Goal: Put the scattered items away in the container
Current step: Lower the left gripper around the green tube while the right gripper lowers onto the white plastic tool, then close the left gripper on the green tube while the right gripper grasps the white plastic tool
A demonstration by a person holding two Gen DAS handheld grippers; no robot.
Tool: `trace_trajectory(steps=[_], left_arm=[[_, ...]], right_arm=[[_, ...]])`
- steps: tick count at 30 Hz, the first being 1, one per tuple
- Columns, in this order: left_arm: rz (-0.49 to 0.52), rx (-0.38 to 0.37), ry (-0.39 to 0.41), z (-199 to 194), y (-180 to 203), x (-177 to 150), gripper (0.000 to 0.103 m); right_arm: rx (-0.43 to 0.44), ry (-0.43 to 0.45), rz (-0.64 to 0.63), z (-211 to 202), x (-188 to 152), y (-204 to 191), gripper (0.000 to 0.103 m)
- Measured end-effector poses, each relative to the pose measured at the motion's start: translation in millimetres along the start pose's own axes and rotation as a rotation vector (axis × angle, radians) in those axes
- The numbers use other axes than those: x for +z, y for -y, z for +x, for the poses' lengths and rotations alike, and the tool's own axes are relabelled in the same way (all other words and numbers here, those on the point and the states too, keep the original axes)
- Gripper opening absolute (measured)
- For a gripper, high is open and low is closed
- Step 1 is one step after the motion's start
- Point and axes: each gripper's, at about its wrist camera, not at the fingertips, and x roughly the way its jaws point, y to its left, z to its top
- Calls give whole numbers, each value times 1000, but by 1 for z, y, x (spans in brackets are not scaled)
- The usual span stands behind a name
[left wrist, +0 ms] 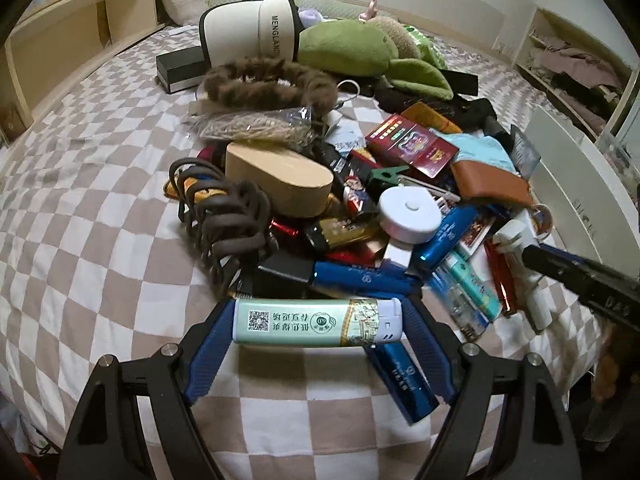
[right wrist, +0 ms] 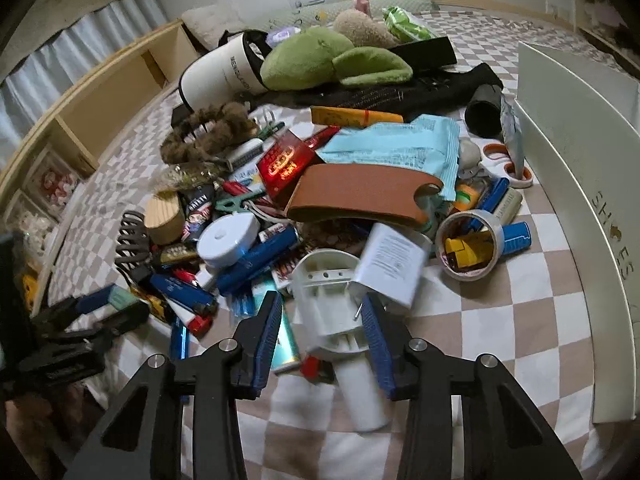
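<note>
My left gripper (left wrist: 318,318) is shut on a pale green lighter (left wrist: 312,322), gripped end to end and lifted just above the checked bedspread (left wrist: 100,240). It also shows at the left edge of the right wrist view as the left gripper (right wrist: 94,306). My right gripper (right wrist: 320,304) straddles a white plastic handled piece (right wrist: 328,312) at the near edge of the pile. Its right finger lies against the piece, and a thin gap shows at the left finger. The white shoe box (right wrist: 580,200) stands to the right.
The pile holds several blue lighters (left wrist: 360,276), a white round case (left wrist: 408,210), a brown claw clip (left wrist: 224,216), a tan leather case (right wrist: 360,196), a tape roll (right wrist: 470,244) and scissors (right wrist: 504,160). Farther back lie green plush toys (left wrist: 348,46) and a white headset (left wrist: 248,28).
</note>
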Motion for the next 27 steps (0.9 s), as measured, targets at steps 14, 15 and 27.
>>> trace_trajectory(steps=[14, 15, 27], left_arm=[[40, -36, 3, 0, 16, -3, 83], [41, -38, 2, 0, 16, -3, 83], [53, -56, -2, 2, 22, -4, 83]], right_arm=[[-38, -10, -2, 4, -3, 15, 71], [-44, -23, -10, 7, -3, 15, 67], [-102, -6, -86, 10, -3, 11, 27]])
